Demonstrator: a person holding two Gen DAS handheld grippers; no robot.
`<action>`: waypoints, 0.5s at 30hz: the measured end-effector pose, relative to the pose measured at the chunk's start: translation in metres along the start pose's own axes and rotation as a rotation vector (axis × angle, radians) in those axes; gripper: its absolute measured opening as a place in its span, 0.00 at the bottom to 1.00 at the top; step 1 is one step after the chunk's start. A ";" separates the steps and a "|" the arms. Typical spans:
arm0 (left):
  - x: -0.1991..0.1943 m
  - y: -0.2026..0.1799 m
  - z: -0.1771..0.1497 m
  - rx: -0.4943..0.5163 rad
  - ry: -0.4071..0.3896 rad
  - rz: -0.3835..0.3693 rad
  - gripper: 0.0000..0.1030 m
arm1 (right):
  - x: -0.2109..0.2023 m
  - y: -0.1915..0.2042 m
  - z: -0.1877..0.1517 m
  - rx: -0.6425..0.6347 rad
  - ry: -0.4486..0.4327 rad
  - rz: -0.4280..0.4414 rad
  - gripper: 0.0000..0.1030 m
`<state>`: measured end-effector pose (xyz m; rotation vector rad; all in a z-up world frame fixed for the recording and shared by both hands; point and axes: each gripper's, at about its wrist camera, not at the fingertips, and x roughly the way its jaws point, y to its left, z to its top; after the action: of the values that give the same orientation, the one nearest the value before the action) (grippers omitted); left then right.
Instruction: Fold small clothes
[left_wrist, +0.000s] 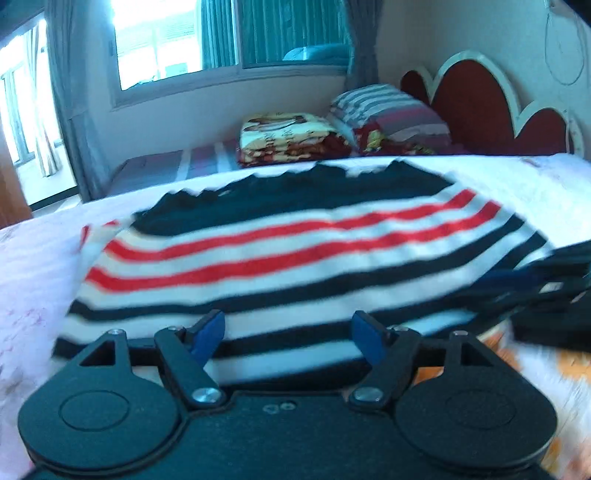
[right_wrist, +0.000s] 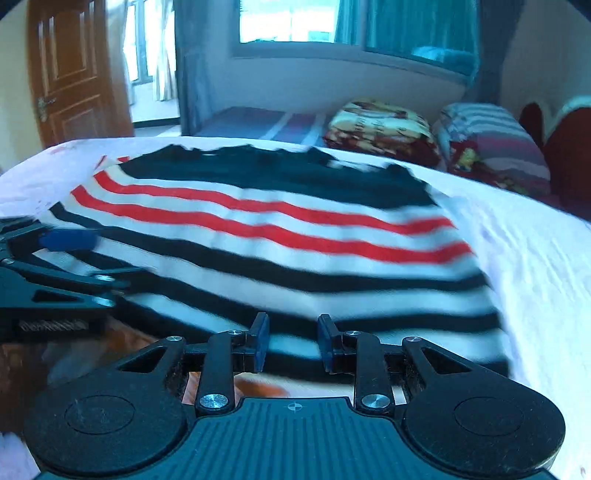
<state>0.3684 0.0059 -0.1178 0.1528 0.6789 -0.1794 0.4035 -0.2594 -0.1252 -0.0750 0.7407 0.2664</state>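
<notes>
**Both grippers spread at the near hem of the striped top**

Through the left wrist camera we see our left gripper (left_wrist: 288, 338) with its blue pads (left_wrist: 207, 334) held wide apart and nothing between them, poised over the near edge of the striped top (left_wrist: 295, 251). The garment lies flat on the white bed cover (left_wrist: 517, 177), dark band farthest from us, red stripes in the middle, black-and-white stripes nearest. At the right edge the right gripper (left_wrist: 546, 291) shows, blurred, at the top's side. Beyond the bed sit a folded blanket (left_wrist: 288, 136), a striped pillow (left_wrist: 391, 114) and a red headboard (left_wrist: 480, 107).

Through the right wrist camera we see our right gripper (right_wrist: 291, 345) released, its pads parted by a narrower gap, empty, just above the hem. The left gripper enters from the left, resting by the top's edge. A wooden door (right_wrist: 74, 70) stands behind.
</notes>
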 end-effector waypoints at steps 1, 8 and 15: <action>-0.001 0.010 -0.005 -0.012 0.010 0.020 0.73 | -0.004 -0.010 -0.005 0.007 0.001 -0.032 0.26; -0.030 0.070 -0.017 -0.076 -0.006 0.148 0.67 | -0.048 -0.082 -0.005 0.173 -0.115 -0.149 0.26; -0.020 0.080 -0.020 -0.142 0.055 0.151 0.69 | -0.033 -0.107 -0.009 0.270 -0.015 -0.056 0.26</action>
<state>0.3579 0.0900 -0.1138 0.0724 0.7296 0.0177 0.4023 -0.3708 -0.1122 0.1616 0.7529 0.1118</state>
